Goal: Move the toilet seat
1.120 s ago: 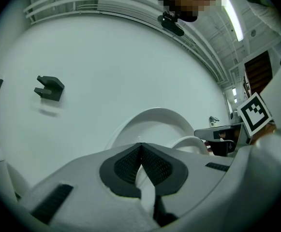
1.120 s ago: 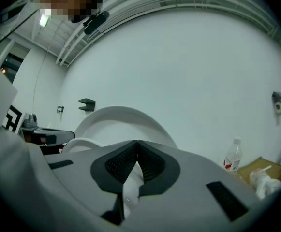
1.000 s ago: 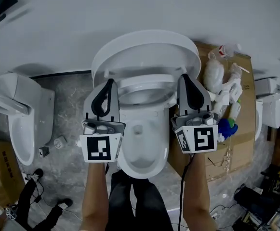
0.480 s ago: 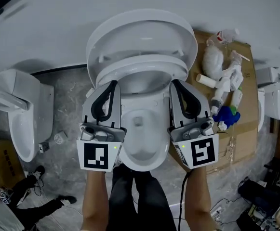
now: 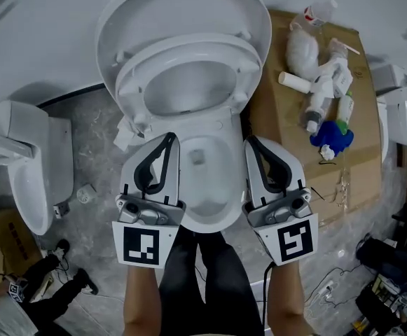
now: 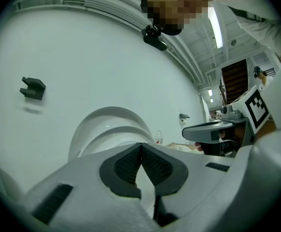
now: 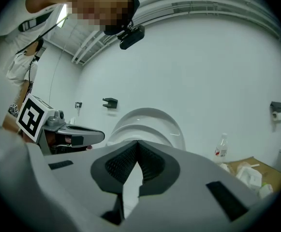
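Nearest you, your left gripper (image 5: 169, 138) and right gripper (image 5: 253, 141) are both clenched on nothing, one at each side of the bowl (image 5: 207, 219). Past them the seat (image 5: 189, 47) stands tipped up in front of the raised lid (image 5: 182, 2), apart from both grippers. It looks like a lift is finished, or a lowering not yet begun. To lower it you'd reach up to the ring's front edge and ease it down slowly. The grey marbled floor (image 5: 94, 152) has cardboard (image 5: 280, 117) with bottles (image 5: 322, 93) on your right and a second toilet (image 5: 28, 166) on your left. A white wall (image 5: 49, 40) is behind.
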